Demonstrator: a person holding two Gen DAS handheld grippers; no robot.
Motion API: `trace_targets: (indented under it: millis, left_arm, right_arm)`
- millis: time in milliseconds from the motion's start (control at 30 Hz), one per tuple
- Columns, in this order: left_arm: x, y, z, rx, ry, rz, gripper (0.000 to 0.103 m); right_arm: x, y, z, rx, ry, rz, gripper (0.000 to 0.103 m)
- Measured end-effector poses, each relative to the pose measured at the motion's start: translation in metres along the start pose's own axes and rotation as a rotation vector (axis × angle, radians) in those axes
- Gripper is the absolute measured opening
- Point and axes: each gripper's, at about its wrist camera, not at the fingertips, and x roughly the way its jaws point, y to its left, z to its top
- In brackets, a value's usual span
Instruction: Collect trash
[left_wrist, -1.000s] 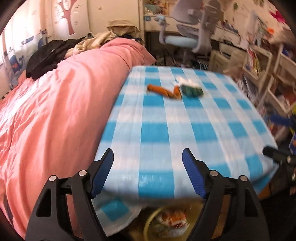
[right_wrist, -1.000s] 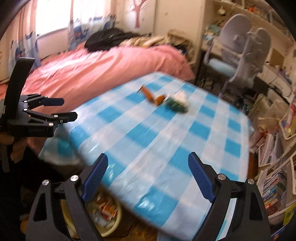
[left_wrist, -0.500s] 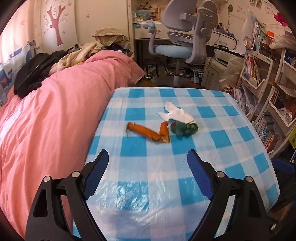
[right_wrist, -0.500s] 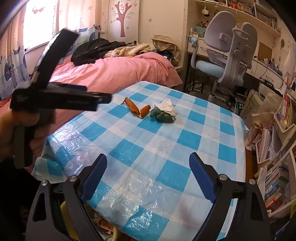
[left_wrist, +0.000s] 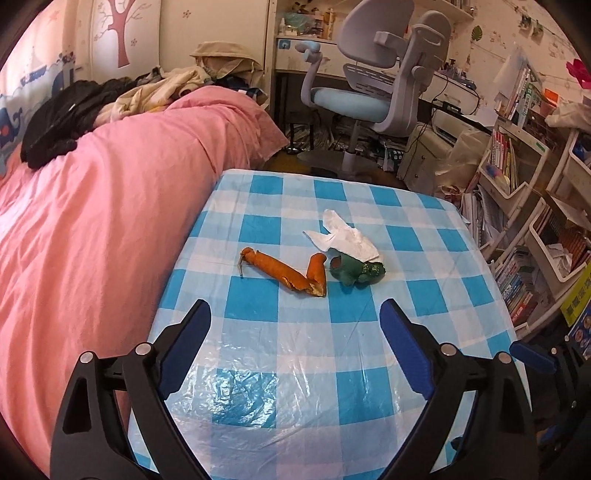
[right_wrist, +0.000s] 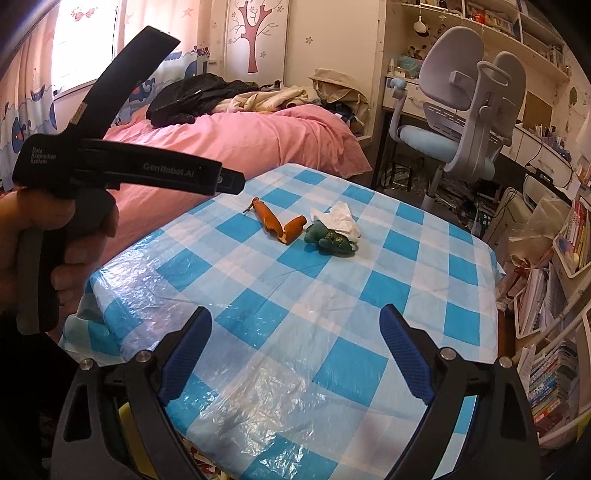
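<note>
Left wrist view: my left claw (left_wrist: 295, 325) is widening, nothing between its jaws; my right claw (right_wrist: 295, 332) gapes empty. Mid-table (left_wrist: 258, 391) lie peel (left_wrist: 284, 271), green wad (left_wrist: 356, 271) and tissue (left_wrist: 343, 240), touching. Probably light, soft; pinch the peel's middle.

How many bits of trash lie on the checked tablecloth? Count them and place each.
3, clustered mid-table: orange peel leftmost, crumpled green wrapper right of it, white tissue just behind, overlapping the wrapper. More could hide beneath the tissue.
</note>
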Motion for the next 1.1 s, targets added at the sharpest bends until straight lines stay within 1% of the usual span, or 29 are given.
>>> trace_targets:
  millis: [567,1100]
  left_arm:
    - [0.009,-0.015,0.002,0.020,0.020,-0.017,0.092]
    - [0.009,-0.018,0.001,0.026,0.026,-0.019,0.092]
  right_arm:
    - [0.005,-0.003,0.001,-0.012,0.011,0.002,0.090]
    - [0.005,-0.003,0.001,-0.025,0.013,0.001,0.090]
